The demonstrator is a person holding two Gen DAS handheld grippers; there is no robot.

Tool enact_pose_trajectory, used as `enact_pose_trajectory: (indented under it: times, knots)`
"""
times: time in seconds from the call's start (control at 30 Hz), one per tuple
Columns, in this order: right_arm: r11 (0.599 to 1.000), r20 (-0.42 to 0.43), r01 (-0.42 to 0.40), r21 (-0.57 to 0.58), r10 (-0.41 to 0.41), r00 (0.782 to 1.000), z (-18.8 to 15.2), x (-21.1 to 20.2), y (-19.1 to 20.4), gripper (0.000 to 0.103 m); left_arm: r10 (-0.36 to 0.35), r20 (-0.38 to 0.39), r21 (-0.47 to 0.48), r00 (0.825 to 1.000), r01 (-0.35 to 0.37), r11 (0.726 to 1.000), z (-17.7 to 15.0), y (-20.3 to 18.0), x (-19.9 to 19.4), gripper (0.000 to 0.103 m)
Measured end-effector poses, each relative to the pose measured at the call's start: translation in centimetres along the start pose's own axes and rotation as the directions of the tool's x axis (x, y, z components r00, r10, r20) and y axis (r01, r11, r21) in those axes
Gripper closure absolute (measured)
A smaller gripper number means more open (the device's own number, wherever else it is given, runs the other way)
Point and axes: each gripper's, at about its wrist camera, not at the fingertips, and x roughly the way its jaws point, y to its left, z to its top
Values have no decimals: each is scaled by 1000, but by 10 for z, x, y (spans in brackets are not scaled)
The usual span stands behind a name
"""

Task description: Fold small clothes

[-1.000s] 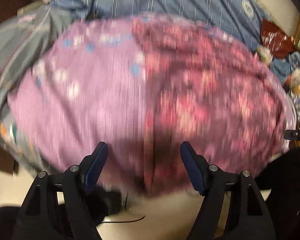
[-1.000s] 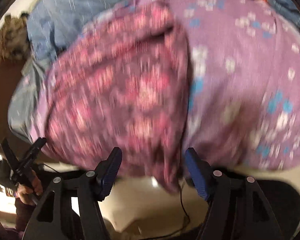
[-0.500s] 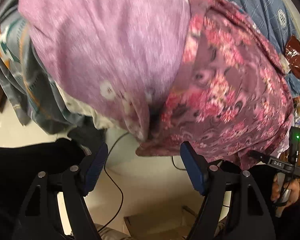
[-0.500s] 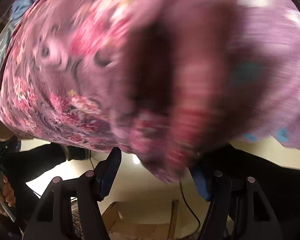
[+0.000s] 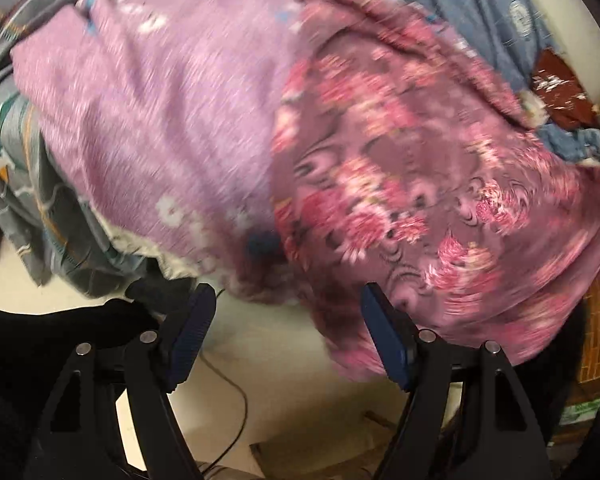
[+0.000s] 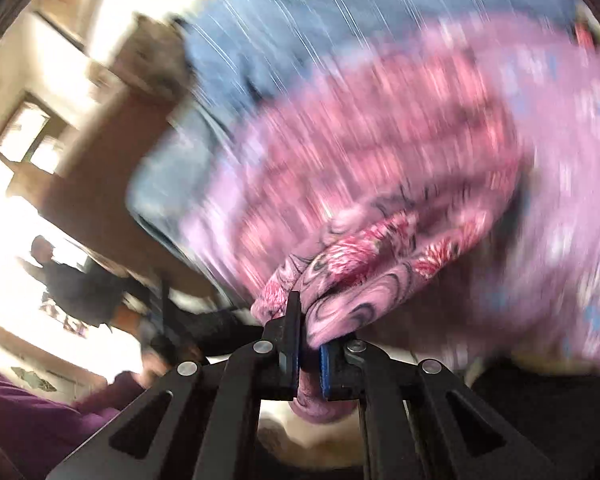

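Observation:
A pink and maroon floral garment [image 5: 400, 184] lies on a bed beside a lilac garment [image 5: 168, 120] with small white and blue flowers. My left gripper [image 5: 286, 320] hangs open just below their near hems, with nothing between its blue pads [image 5: 188, 328]. In the right wrist view my right gripper [image 6: 310, 332] is shut on a bunched edge of the floral garment [image 6: 364, 276], which trails from the jaws back to the bed. That view is heavily blurred.
A blue striped sheet [image 5: 452, 4] covers the bed behind the clothes. A grey patterned blanket [image 5: 40, 200] hangs at the left edge. A dark red item [image 5: 556, 88] lies at the far right. A cable [image 5: 228, 400] runs over the pale floor below. A person [image 6: 72, 280] stands at left.
My right gripper has closed on the floral garment's edge and lifted it; its view now tilts up toward the room. My left gripper shifted a little and stays open.

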Motion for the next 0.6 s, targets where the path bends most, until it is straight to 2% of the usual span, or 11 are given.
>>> enact_pose_trajectory:
  times: [0.13, 0.2, 0.27, 0.33, 0.43, 0.6]
  knots:
    - [994, 164, -111, 23, 105, 981, 39, -26, 6, 97, -93, 21, 33, 995, 93, 995, 7, -14, -19, 28]
    - [989, 185, -143, 43, 132, 974, 52, -28, 4, 97, -143, 15, 30, 990, 142, 989, 8, -21, -23, 28]
    - [989, 188, -148, 26, 140, 972, 60, -25, 10, 97, -222, 15, 42, 975, 221, 974, 5, -34, -31, 28]
    - [988, 178, -153, 5, 150, 972, 59, -26, 18, 97, -275, -8, 104, 961, 274, 956, 0, -55, -34, 24]
    - [987, 173, -160, -16, 160, 972, 62, -23, 25, 97, -264, -41, 178, 964, 267, 947, -10, -75, -27, 22]
    - [978, 195, -206, 11, 200, 960, 62, -25, 28, 97, -238, -93, 107, 967, 248, 963, -14, -75, -4, 21]
